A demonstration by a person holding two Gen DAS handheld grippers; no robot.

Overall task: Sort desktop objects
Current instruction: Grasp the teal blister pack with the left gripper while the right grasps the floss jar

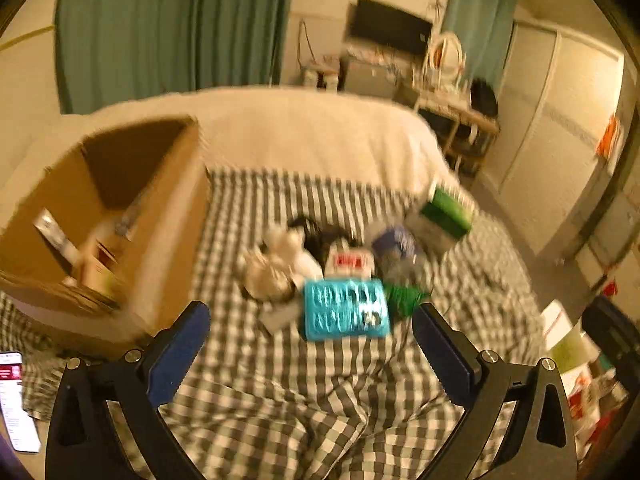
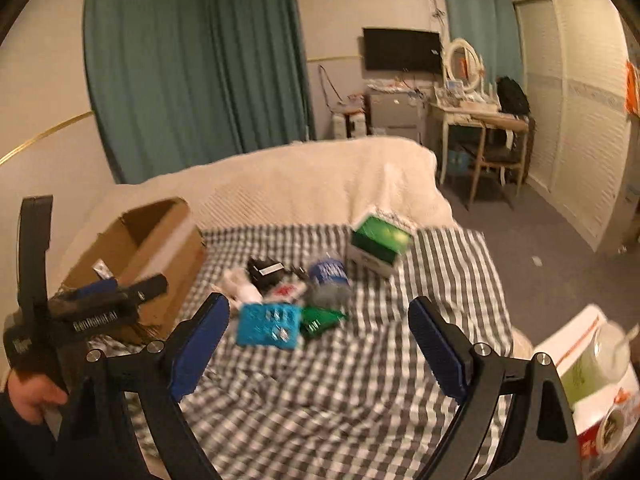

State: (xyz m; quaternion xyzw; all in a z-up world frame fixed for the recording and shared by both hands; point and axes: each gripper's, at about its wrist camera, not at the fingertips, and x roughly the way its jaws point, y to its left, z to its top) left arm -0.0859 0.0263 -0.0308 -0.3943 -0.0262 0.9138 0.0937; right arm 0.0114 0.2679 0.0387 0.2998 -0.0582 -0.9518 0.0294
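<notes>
A small pile of objects lies in the middle of a checked cloth [image 2: 360, 360] spread over a bed. At the front of the pile is a blue pack [image 1: 346, 309], with a green packet [image 2: 320, 320] touching its right side. Behind them are a red-and-white card [image 1: 352, 261], a blue-labelled bottle [image 2: 329, 273], a black adapter [image 2: 266, 270] and some white things [image 1: 280, 260], blurred. A green-and-white box [image 2: 380, 246] stands near the far right corner of the cloth, tilted.

A cardboard box [image 1: 120, 216] stands open at the left edge of the cloth, with a few small items inside.

The left gripper [image 1: 310, 340] hovers above the near part of the cloth, its jaws wide apart and holding nothing. The right gripper [image 2: 318, 338] is also spread wide and empty.

Beyond the cloth a white blanket [image 2: 300, 184] covers the far end of the bed. The room has green curtains [image 2: 180, 60], a dark screen [image 2: 402, 49] on the wall, a desk [image 2: 476, 114] with a round mirror [image 2: 464, 62], and a white wardrobe [image 2: 576, 100] at the right
</notes>
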